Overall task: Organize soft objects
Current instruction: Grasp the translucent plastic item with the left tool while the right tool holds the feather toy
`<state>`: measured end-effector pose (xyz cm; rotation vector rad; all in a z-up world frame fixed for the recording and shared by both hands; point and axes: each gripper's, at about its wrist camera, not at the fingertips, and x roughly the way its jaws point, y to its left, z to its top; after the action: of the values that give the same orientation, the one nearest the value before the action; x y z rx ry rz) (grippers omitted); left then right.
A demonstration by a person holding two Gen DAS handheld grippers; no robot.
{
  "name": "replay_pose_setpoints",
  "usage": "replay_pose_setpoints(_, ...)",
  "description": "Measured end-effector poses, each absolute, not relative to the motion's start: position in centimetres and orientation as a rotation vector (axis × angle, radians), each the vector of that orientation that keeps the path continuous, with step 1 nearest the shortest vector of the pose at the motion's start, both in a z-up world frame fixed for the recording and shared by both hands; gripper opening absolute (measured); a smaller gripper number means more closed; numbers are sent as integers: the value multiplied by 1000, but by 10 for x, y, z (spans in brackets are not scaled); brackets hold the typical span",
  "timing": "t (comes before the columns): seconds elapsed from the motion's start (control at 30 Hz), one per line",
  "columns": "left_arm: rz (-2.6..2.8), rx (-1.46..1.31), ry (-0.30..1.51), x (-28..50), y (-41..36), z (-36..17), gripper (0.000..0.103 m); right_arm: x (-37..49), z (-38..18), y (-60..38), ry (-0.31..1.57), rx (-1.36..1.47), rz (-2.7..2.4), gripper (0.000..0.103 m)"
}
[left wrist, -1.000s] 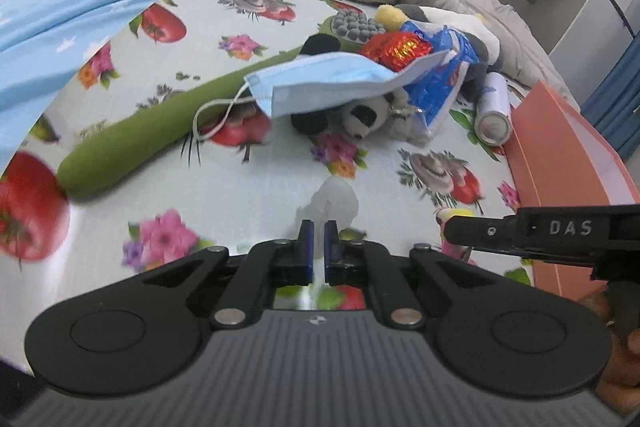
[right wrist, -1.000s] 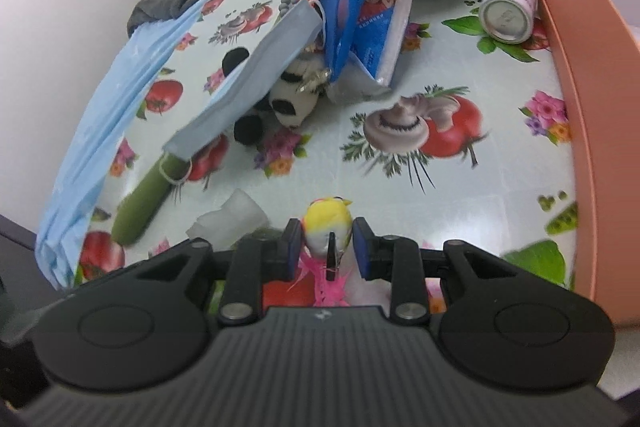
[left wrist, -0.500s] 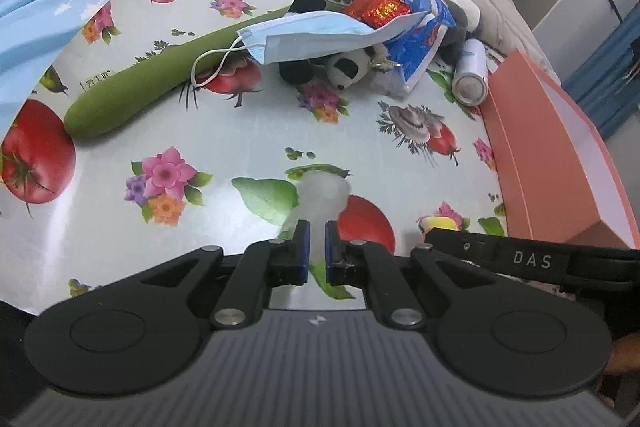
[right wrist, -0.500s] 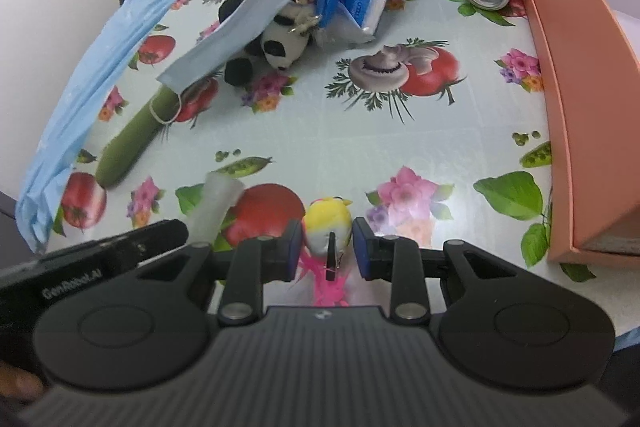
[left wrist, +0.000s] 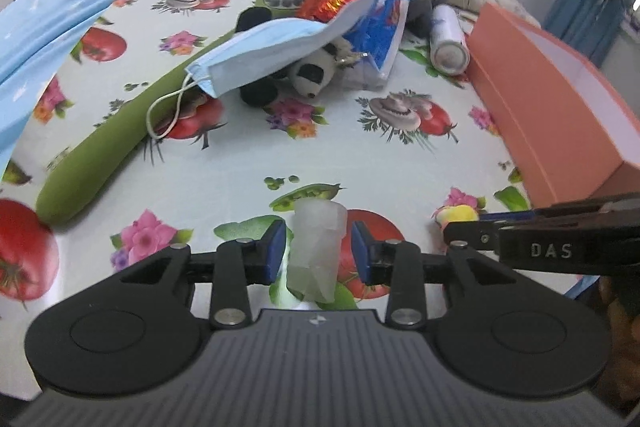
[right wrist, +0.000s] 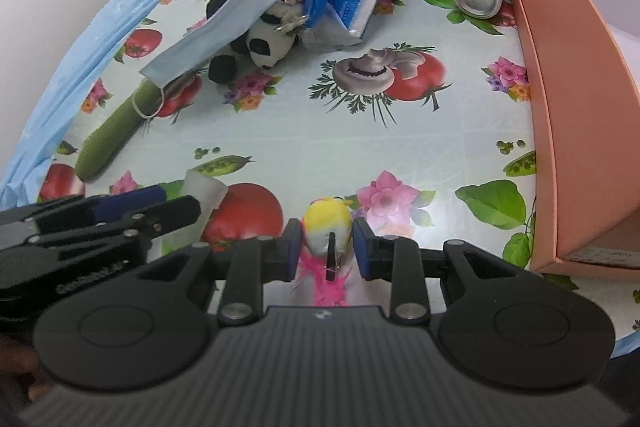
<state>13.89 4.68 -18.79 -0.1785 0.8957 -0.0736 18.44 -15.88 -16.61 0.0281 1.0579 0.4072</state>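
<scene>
Between the left tongs point(left wrist: 319, 247), whose jaws have just been opening and stand clear of it, a crumpled translucent plastic wad point(left wrist: 317, 247) lies on the flowered bed cover point(left wrist: 248, 155). Only the right view shows the right tongs point(right wrist: 327, 247) clamping a yellow-and-pink plush toy point(right wrist: 327, 223). Farther off, a panda plush point(left wrist: 310, 75) lies under a blue face mask point(left wrist: 272, 57).

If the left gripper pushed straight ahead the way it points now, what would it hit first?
Probably the translucent soft cup, already lying between the left gripper's just-opened fingers. Past it lies bare printed tablecloth, then likely the panda plush; depth is uncertain.
</scene>
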Motion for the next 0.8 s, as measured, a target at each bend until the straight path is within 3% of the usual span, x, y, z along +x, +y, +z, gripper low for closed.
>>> replay_pose_setpoints(0.27, -64, -116, 913, 152, 39, -201, 41, 185, -173, -156, 1052, 1, 415, 31)
replay_pose_setpoints(0.5, -69, -117, 912, 153, 35, -198, 25, 181, -168, -155, 1026, -1, 432, 31)
replay_pose_setpoints(0.8, -65, -153, 856, 141, 35, -169, 22, 169, -141, -164, 955, 8, 430, 31)
